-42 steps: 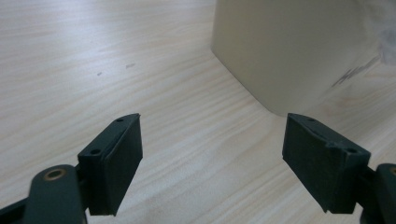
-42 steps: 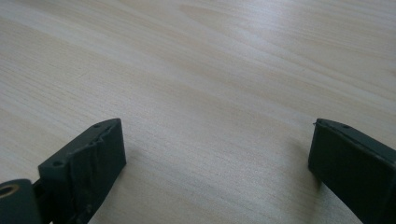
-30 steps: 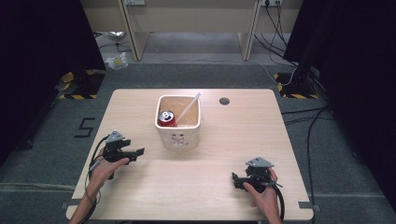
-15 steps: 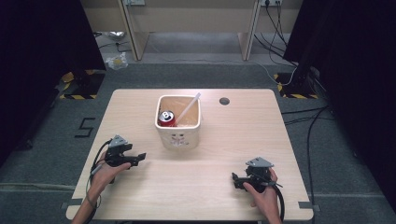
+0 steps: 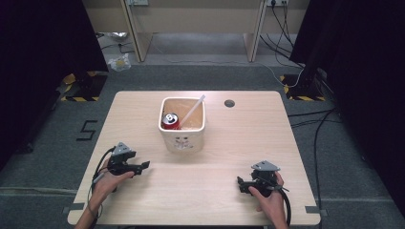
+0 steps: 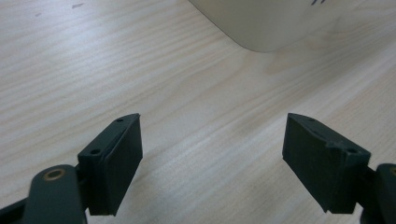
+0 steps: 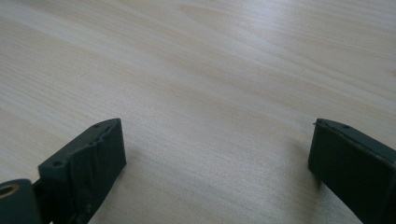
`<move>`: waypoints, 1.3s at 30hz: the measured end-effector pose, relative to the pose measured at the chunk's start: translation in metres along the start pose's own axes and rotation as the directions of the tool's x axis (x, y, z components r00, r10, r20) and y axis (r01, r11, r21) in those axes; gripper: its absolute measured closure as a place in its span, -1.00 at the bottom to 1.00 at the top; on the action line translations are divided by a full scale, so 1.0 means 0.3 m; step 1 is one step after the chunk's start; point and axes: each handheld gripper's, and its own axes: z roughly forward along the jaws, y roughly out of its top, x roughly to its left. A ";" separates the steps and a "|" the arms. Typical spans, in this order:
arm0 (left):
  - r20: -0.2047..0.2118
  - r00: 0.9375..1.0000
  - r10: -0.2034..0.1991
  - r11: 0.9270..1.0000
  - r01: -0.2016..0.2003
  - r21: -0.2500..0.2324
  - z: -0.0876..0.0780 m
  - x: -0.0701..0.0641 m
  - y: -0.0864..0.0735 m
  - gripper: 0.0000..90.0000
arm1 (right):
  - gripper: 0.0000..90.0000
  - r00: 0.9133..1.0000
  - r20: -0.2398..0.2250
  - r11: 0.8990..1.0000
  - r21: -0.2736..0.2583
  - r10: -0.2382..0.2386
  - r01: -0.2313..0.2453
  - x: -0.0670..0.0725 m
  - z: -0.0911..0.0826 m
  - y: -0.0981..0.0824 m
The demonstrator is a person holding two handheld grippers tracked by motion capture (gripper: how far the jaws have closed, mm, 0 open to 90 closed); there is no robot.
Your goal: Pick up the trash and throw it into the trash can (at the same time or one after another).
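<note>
The white bin [image 5: 182, 129] stands mid-tabletop [image 5: 239, 143], holding a red can [image 5: 170, 121] and a straw [image 5: 192, 110]. It lies ahead and right of the left gripper [image 5: 143, 165], the nearer one. The right gripper [image 5: 240, 183] sits farther off. Both jaws stand apart, empty.

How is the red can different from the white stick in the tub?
The can is red, short and round; the stick is white, long and thin. The can sits low by the tub's left wall; the stick leans, its tip poking over the rim. Both are inside the white tub.
</note>
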 end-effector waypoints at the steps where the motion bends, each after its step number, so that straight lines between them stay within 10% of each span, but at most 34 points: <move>1: -0.001 1.000 0.003 1.000 -0.003 0.002 -0.001 -0.002 -0.002 -0.57 | -0.90 1.000 0.000 1.000 -0.001 -0.001 0.001 0.000 0.000 0.000; 39: 0.005 0.998 0.056 0.998 -0.056 0.041 -0.008 -0.076 -0.060 -0.57 | -0.91 1.000 0.000 1.000 0.000 0.000 0.000 0.000 0.000 0.000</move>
